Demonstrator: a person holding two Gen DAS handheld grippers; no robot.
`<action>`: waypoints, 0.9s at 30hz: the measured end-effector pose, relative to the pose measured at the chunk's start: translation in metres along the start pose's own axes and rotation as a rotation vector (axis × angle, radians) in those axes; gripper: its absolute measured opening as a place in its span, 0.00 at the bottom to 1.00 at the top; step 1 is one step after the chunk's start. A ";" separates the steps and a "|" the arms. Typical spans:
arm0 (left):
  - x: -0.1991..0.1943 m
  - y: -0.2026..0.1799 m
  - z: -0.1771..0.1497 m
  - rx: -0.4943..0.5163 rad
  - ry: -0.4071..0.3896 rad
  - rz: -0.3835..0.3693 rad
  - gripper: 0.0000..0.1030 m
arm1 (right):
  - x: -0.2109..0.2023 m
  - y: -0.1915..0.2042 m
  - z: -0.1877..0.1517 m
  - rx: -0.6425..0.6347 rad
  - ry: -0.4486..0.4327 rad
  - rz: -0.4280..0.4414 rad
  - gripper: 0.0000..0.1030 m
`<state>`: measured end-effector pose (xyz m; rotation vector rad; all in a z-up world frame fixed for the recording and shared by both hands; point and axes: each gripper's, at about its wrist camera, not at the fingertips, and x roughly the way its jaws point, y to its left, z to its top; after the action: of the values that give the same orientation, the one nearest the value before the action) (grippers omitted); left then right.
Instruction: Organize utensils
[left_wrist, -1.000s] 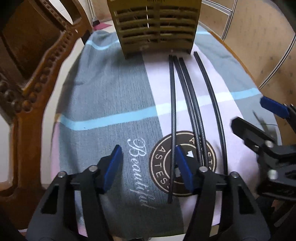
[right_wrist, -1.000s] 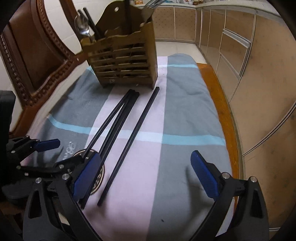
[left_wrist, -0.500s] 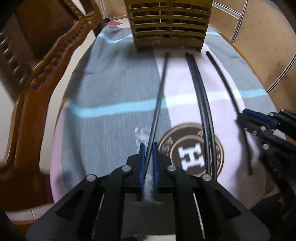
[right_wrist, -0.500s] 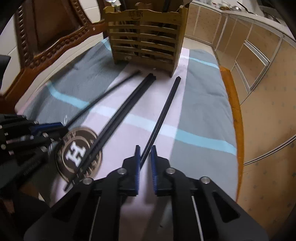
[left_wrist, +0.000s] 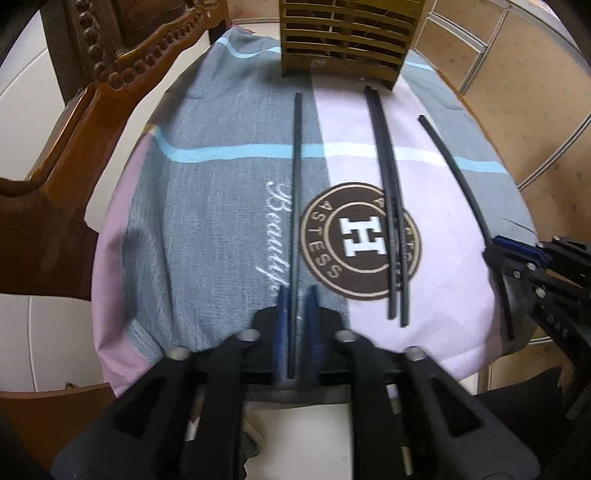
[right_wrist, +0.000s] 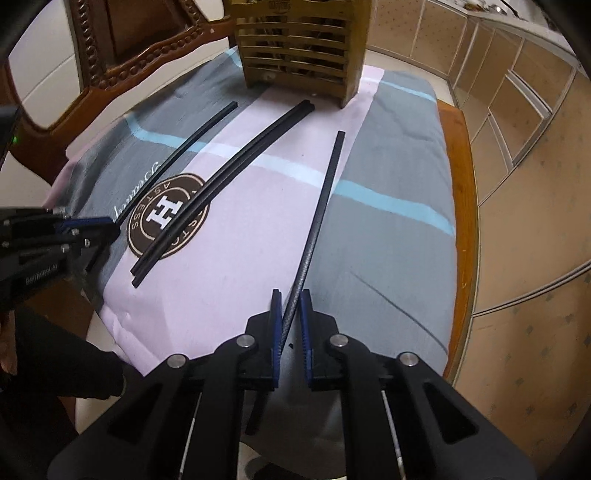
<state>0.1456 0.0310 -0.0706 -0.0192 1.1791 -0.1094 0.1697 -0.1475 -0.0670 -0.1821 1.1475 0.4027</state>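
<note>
Left gripper (left_wrist: 297, 314) straddles the near end of a long thin black chopstick (left_wrist: 295, 184) lying alone on the left. Its jaws have just been opening, and the blue pads stand apart with the stick loose between them, so it looks released onto the cloth rather than held. The right gripper (right_wrist: 290, 317) has its pads drawn nearly together on the near end of a second black chopstick (right_wrist: 325, 199) on the right. That stick runs slightly askew between them, and it reads as a pinch grip. A pair of matching black chopsticks (left_wrist: 388, 184) lies touching side by side in the middle, across a brown round emblem on the grey, pink and blue-striped cloth (left_wrist: 221, 221). All four sticks point toward the slatted wooden utensil holder (left_wrist: 347, 40) at the far end, which is probably where they belong. Gripping at the near tips probably leaves the long far ends free to be raised and dropped into the holder. A carved brown wooden chair (left_wrist: 110, 74) stands to the left.
</note>
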 end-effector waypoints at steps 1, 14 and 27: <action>-0.006 -0.001 0.002 0.004 -0.024 -0.007 0.65 | -0.001 -0.005 0.001 0.039 -0.002 0.013 0.16; -0.068 -0.012 0.076 0.093 -0.308 0.076 0.82 | -0.065 -0.032 0.026 0.278 -0.351 -0.028 0.66; -0.026 -0.016 0.073 0.070 -0.226 0.002 0.82 | -0.055 -0.027 0.029 0.256 -0.313 -0.031 0.66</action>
<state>0.2015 0.0145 -0.0174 0.0308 0.9491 -0.1433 0.1856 -0.1745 -0.0066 0.0858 0.8761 0.2430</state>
